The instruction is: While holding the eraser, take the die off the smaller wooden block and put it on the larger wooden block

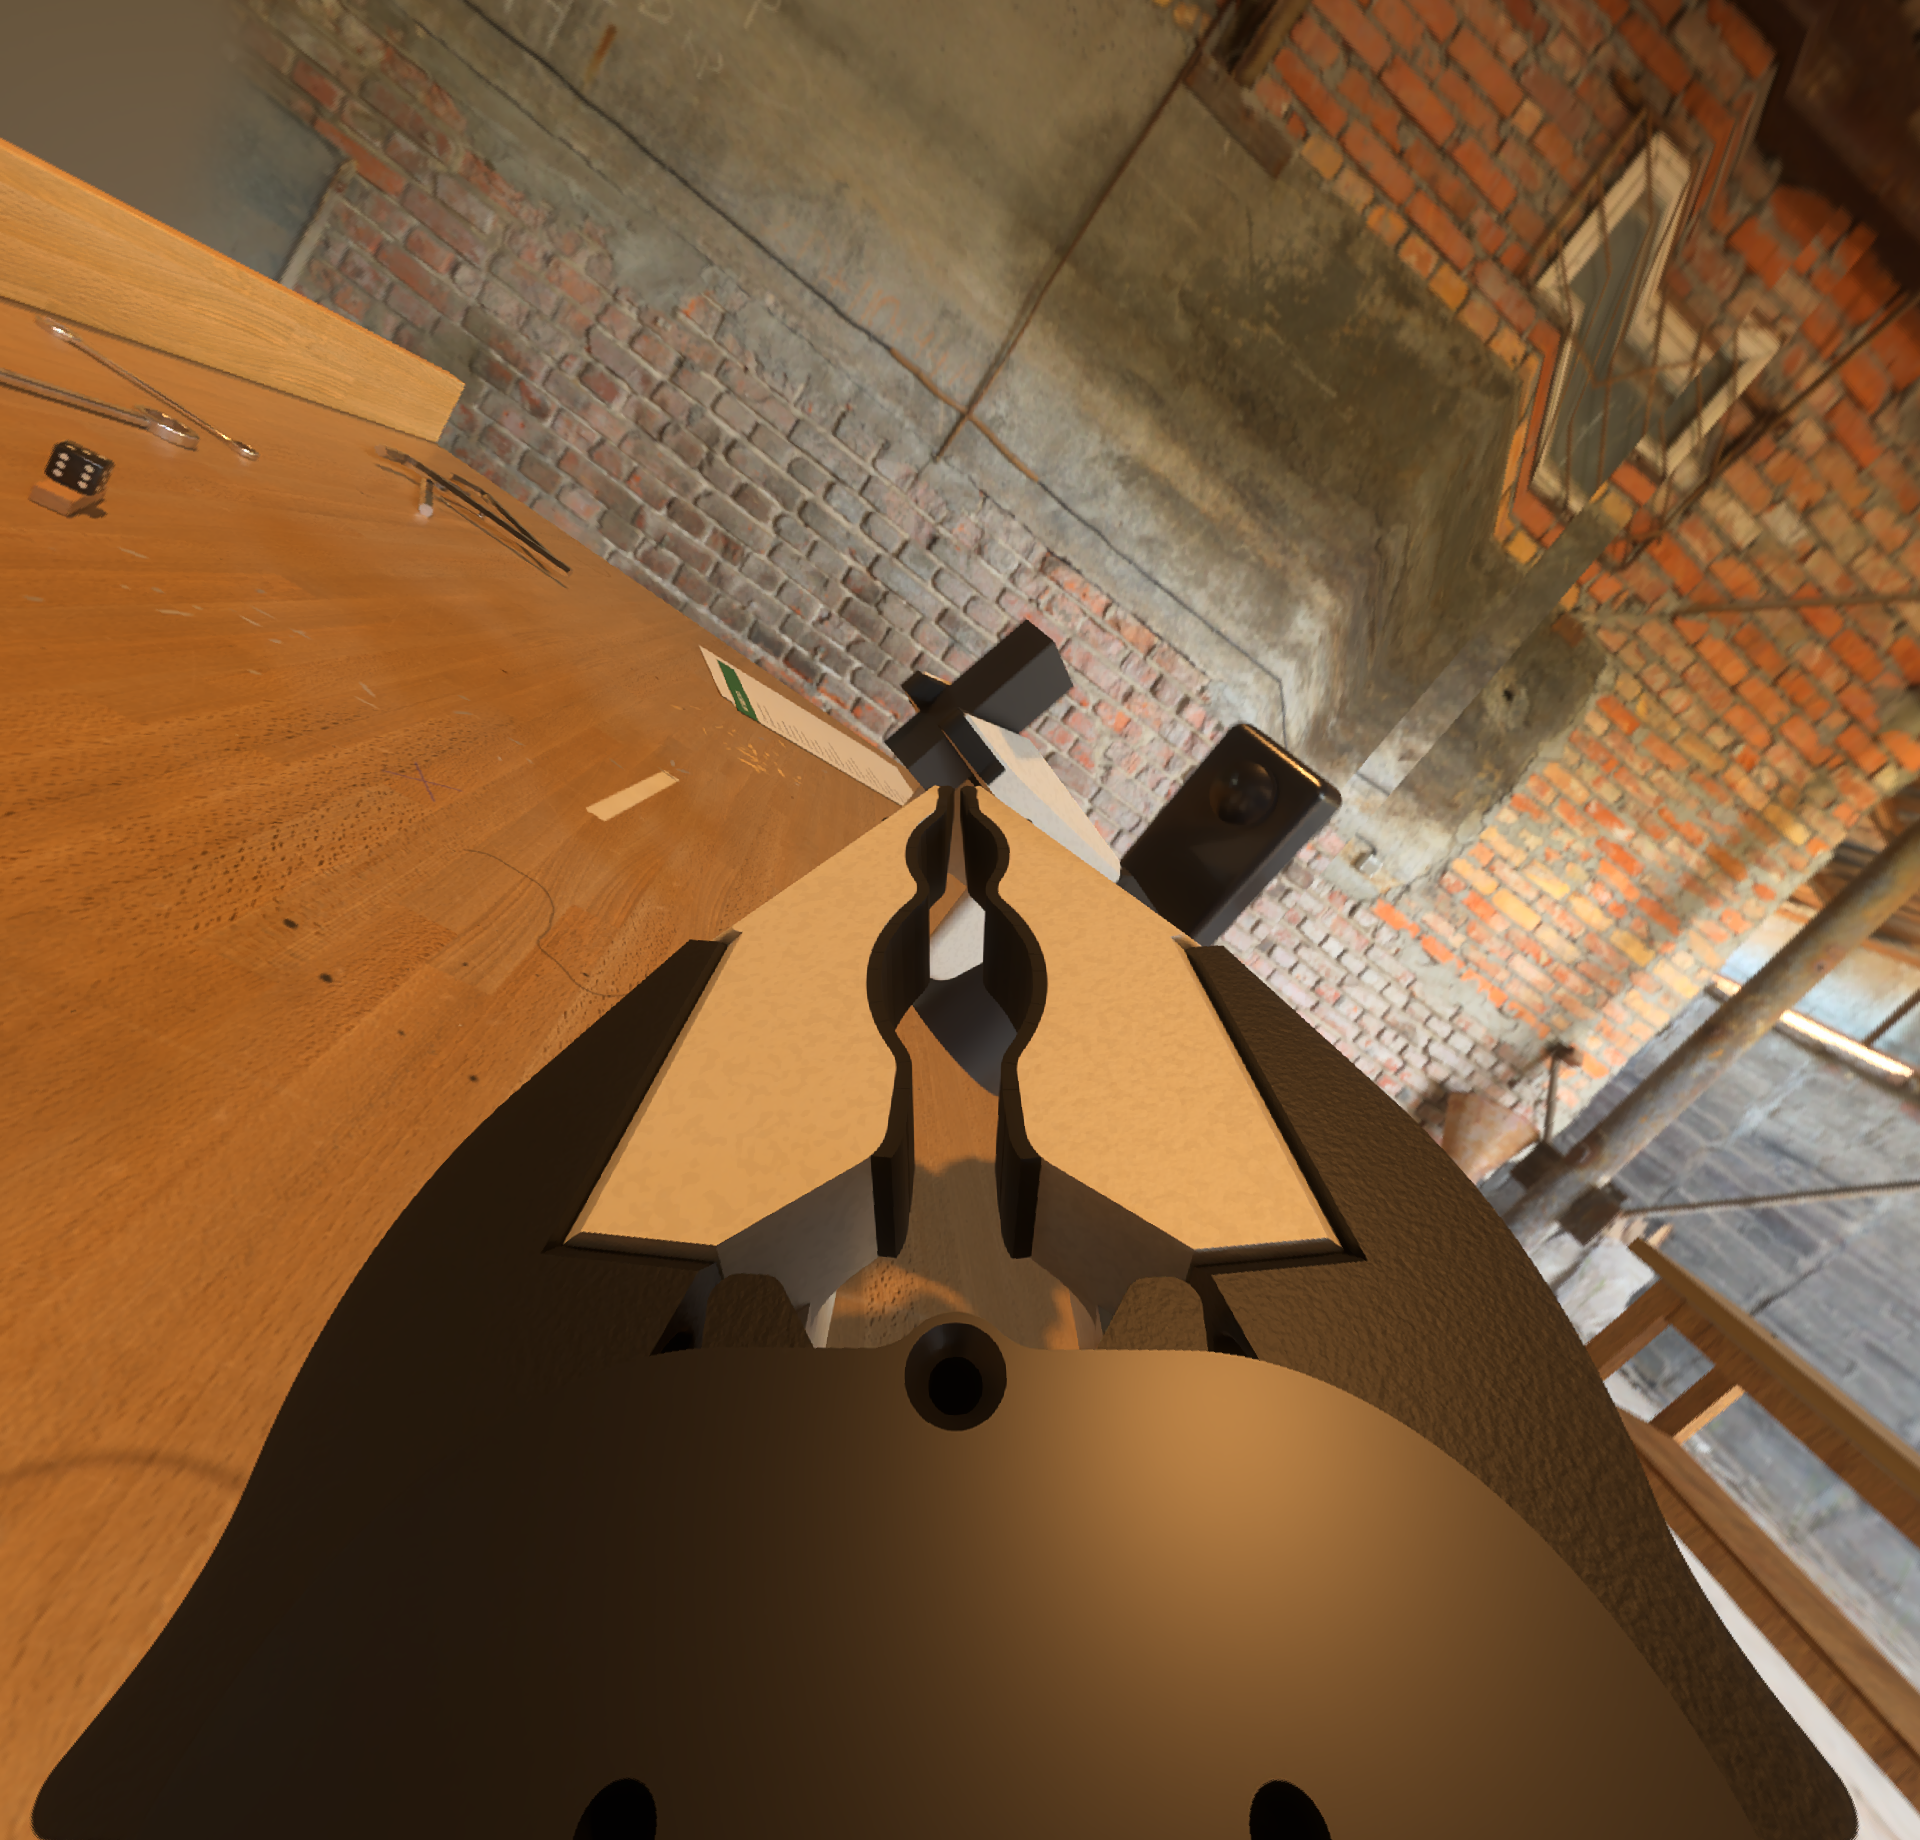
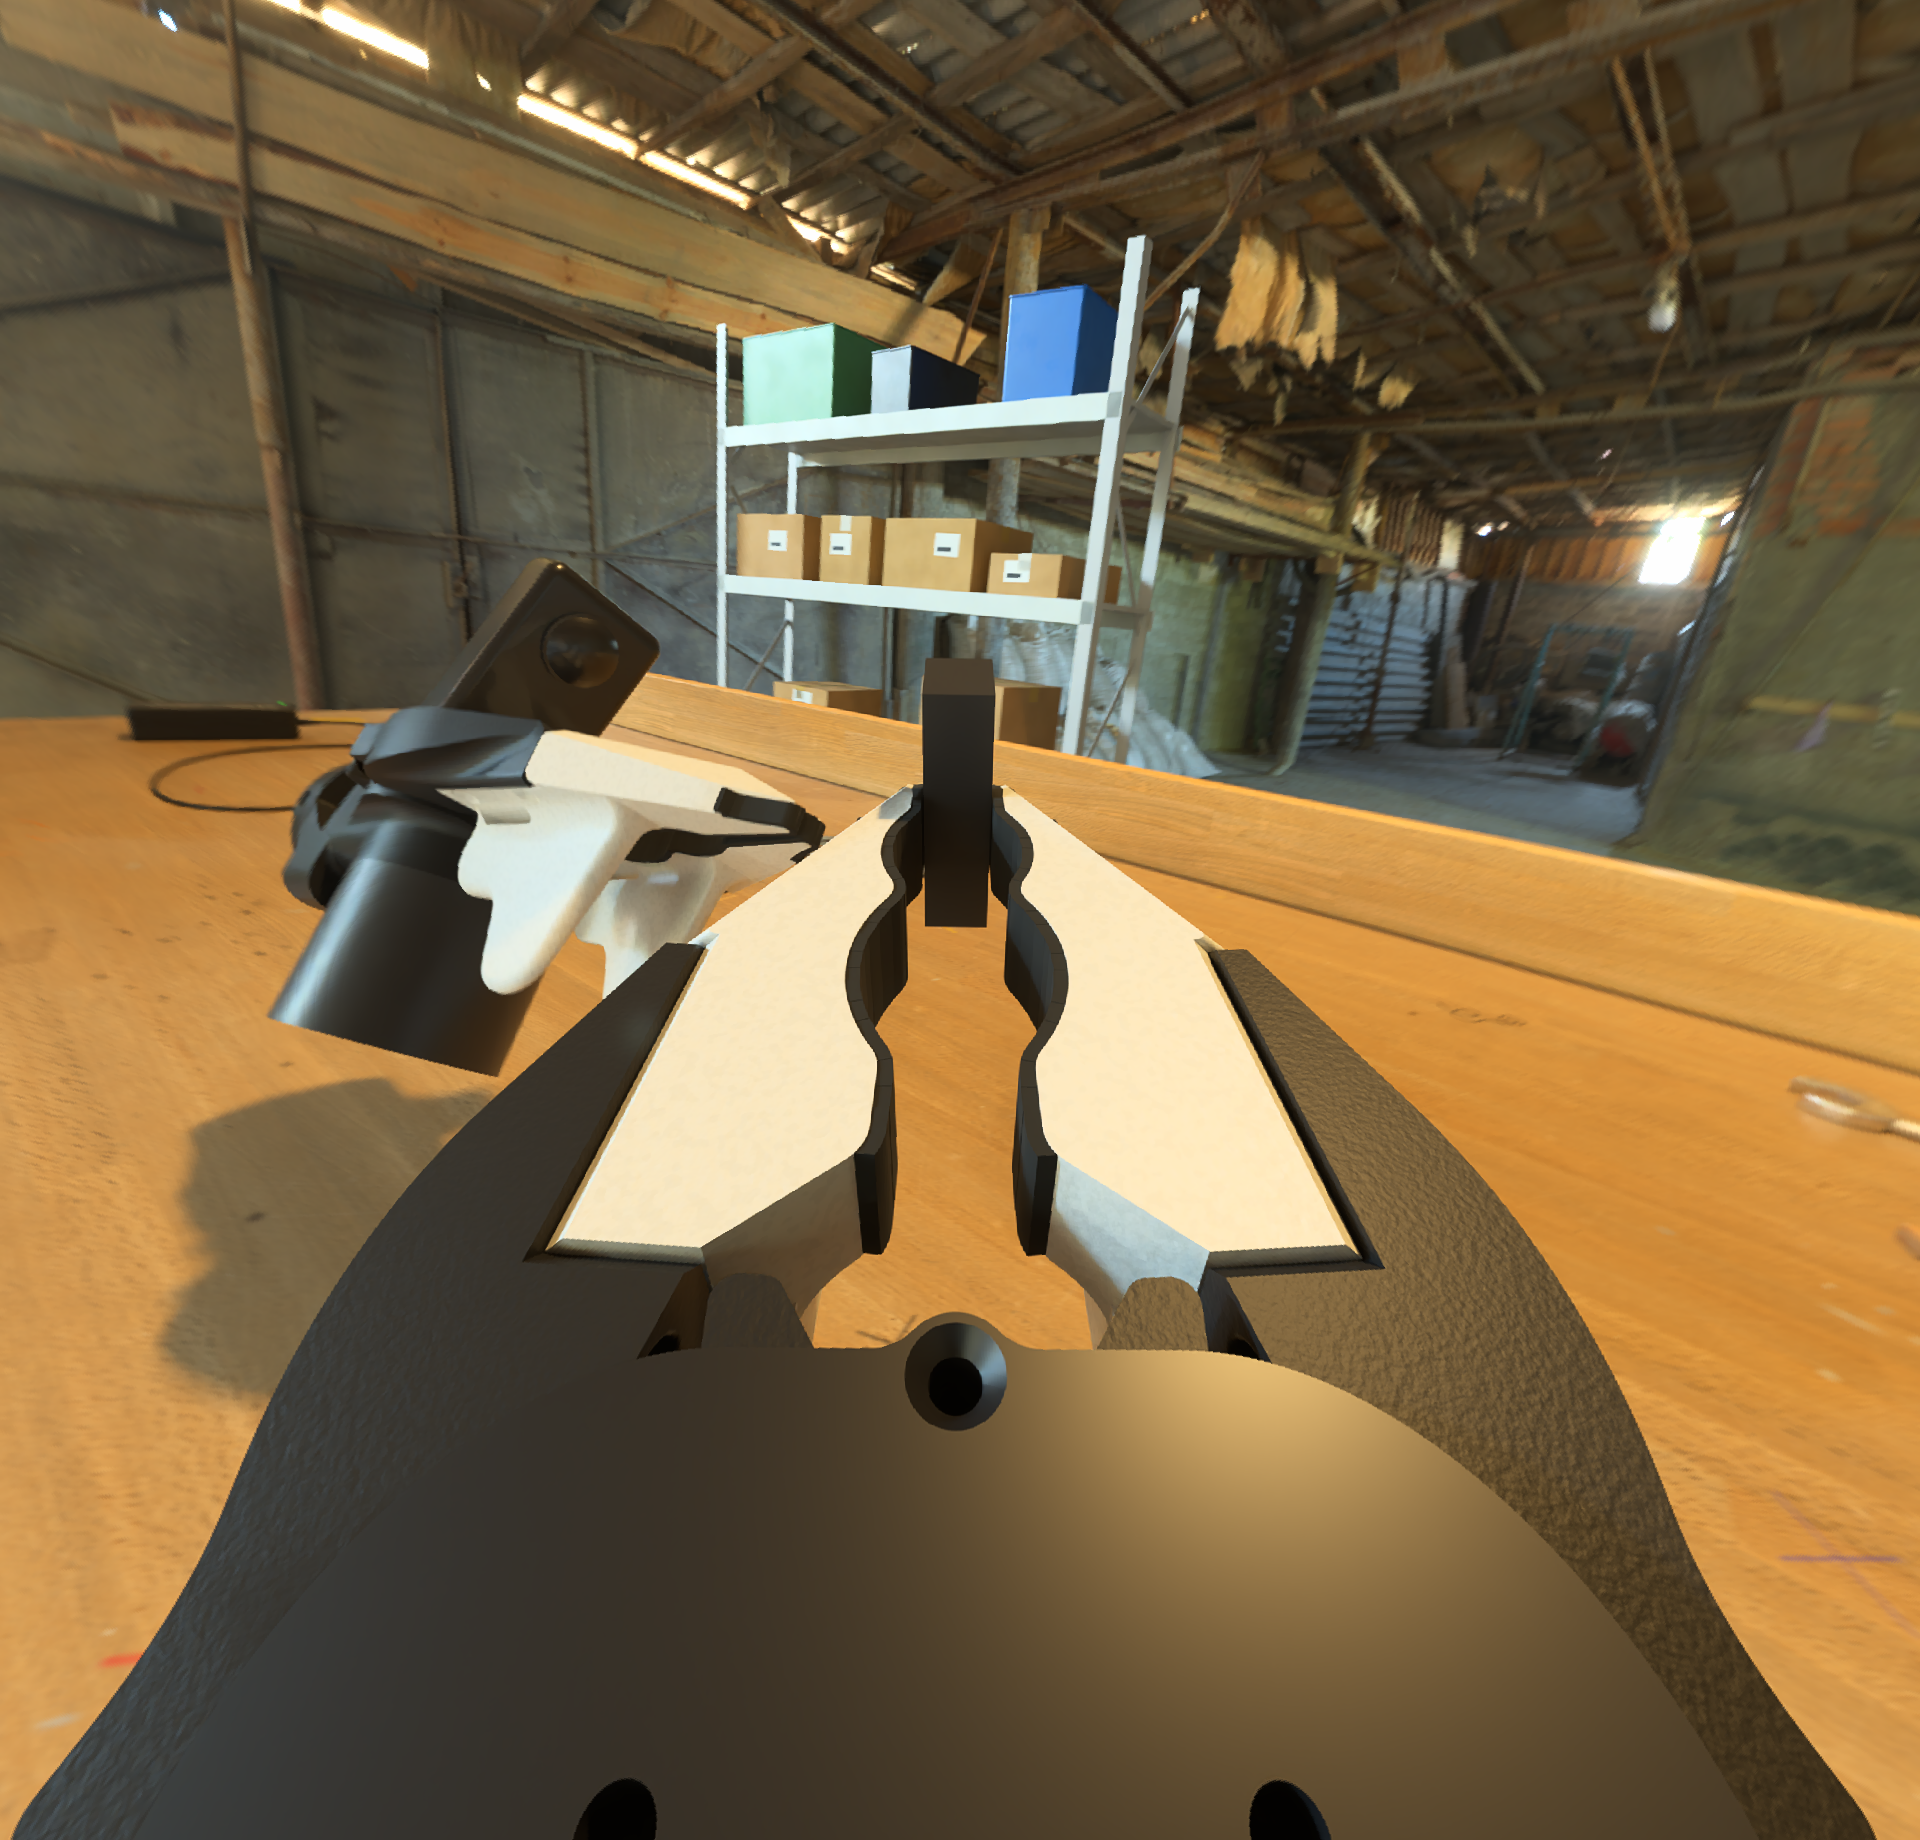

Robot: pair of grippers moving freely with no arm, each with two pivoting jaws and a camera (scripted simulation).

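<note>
A black die [image 1: 78,464] sits on a small wooden block [image 1: 60,502] far off at the left of the wooden table [image 1: 312,855]. A flat pale wooden block [image 1: 632,795] lies nearer, left of my left gripper's tips. My left gripper [image 1: 956,801] is shut and empty, above the table. My right gripper [image 2: 956,814] is shut on a black eraser [image 2: 956,751], held upright above the table. That eraser [image 1: 992,694] shows just beyond the left fingertips in the left wrist view. The left gripper [image 2: 795,826] shows close on the left in the right wrist view.
Metal wrenches [image 1: 135,403] and thin black tools [image 1: 483,514] lie near the die. A white booklet [image 1: 800,725] lies at the table edge. A black adapter with a cable [image 2: 213,720] and a raised back rail [image 2: 1455,886] show in the right wrist view. A shelf [image 2: 935,440] stands beyond.
</note>
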